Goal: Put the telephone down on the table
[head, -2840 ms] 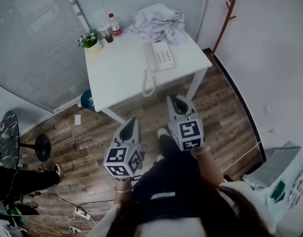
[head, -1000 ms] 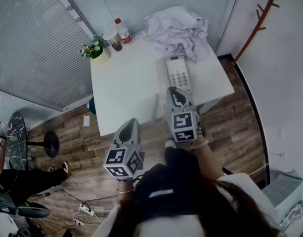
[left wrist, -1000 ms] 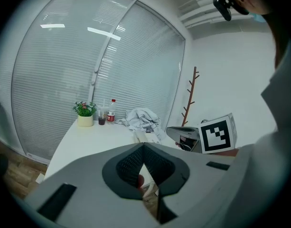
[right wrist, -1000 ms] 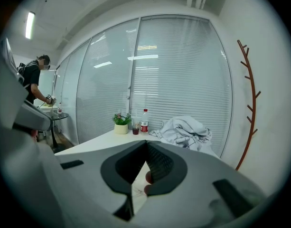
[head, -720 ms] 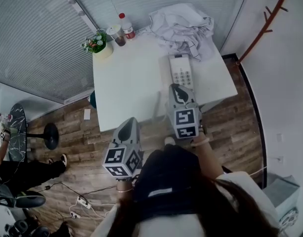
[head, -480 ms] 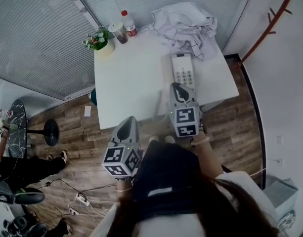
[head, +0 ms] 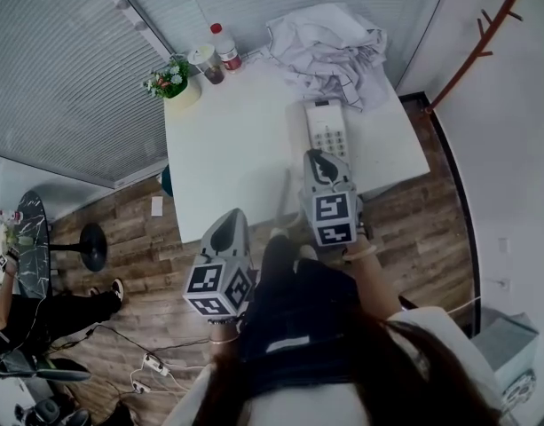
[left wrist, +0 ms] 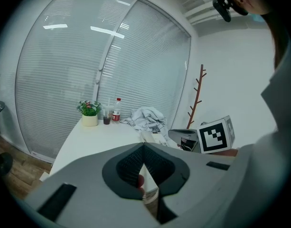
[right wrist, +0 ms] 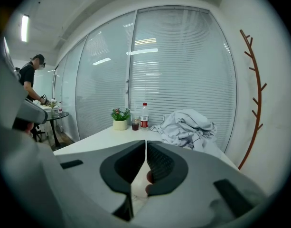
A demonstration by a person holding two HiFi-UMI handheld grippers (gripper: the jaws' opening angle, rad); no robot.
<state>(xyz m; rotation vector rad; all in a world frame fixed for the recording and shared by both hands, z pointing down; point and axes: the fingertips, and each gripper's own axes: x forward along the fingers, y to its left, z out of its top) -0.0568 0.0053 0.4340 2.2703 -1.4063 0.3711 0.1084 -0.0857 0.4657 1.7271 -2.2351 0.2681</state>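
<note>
Telephone: white, flat, rectangular plastic body with a grid of small keys. It lies flat on the right part of the table, near the right gripper. The table top is smooth, white and rectangular. Behind the telephone sits a pale cloth (crumpled, heavily creased). Right gripper: ribbed dark pads pressed together, nothing between them. Left gripper: likewise clenched empty, over the wood-plank floor.

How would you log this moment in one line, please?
telephone: on table | left gripper: shut, empty | right gripper: shut, empty, near telephone
</note>
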